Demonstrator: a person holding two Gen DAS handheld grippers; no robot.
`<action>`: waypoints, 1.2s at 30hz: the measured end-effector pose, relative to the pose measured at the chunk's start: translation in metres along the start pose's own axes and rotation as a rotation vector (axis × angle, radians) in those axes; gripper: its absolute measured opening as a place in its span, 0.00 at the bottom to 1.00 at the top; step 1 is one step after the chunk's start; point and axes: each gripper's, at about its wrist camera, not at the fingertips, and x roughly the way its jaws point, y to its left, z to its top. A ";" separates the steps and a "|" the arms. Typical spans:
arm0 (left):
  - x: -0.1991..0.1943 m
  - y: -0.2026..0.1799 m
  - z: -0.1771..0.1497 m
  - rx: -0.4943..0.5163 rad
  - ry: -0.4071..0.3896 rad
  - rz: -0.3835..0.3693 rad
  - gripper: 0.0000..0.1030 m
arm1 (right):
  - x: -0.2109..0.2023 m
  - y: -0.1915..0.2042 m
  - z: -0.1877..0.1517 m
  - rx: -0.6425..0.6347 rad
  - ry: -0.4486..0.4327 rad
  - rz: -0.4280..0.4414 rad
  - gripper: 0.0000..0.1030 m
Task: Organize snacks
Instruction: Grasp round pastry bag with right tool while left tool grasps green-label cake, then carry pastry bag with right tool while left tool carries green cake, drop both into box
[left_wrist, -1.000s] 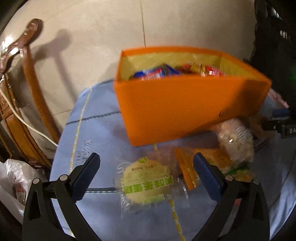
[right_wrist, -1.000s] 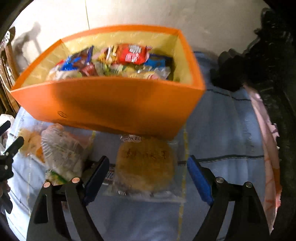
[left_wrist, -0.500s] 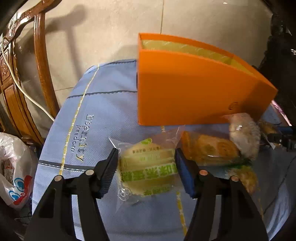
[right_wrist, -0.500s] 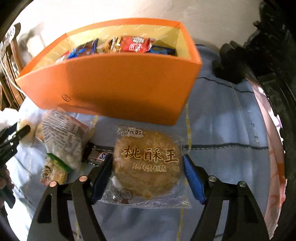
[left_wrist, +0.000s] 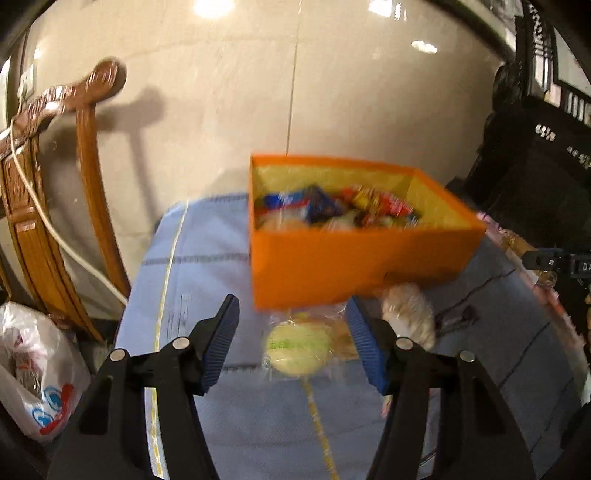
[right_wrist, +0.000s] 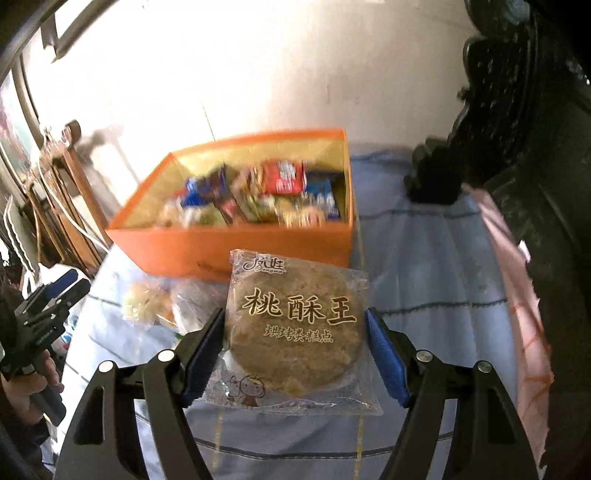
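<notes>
1. Cookie: round, brown and crumbly, in a clear crinkly wrapper with gold lettering; just near of the orange cardboard box.
2. Right gripper: ribbed blue pads clamp the wrapper's sides.
3. Left gripper: half-open, holding nothing; a blurred pastry lies on the blue cloth.

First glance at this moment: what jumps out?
A large brown cookie packet with gold characters fills the foreground of the right wrist view, clamped between the right gripper's fingers. Behind it sits a bright orange box heaped with colourful snack packets, on a pale blue cloth.
</notes>
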 end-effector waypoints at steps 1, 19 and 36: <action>-0.004 -0.004 0.008 0.007 -0.012 -0.009 0.57 | -0.007 0.002 0.006 -0.005 -0.015 0.001 0.73; 0.092 -0.015 -0.021 -0.032 0.120 0.097 0.96 | -0.033 0.040 -0.013 -0.045 -0.001 0.030 0.73; 0.065 0.000 -0.051 -0.140 0.137 -0.064 0.49 | -0.050 0.040 -0.023 -0.041 -0.024 0.047 0.73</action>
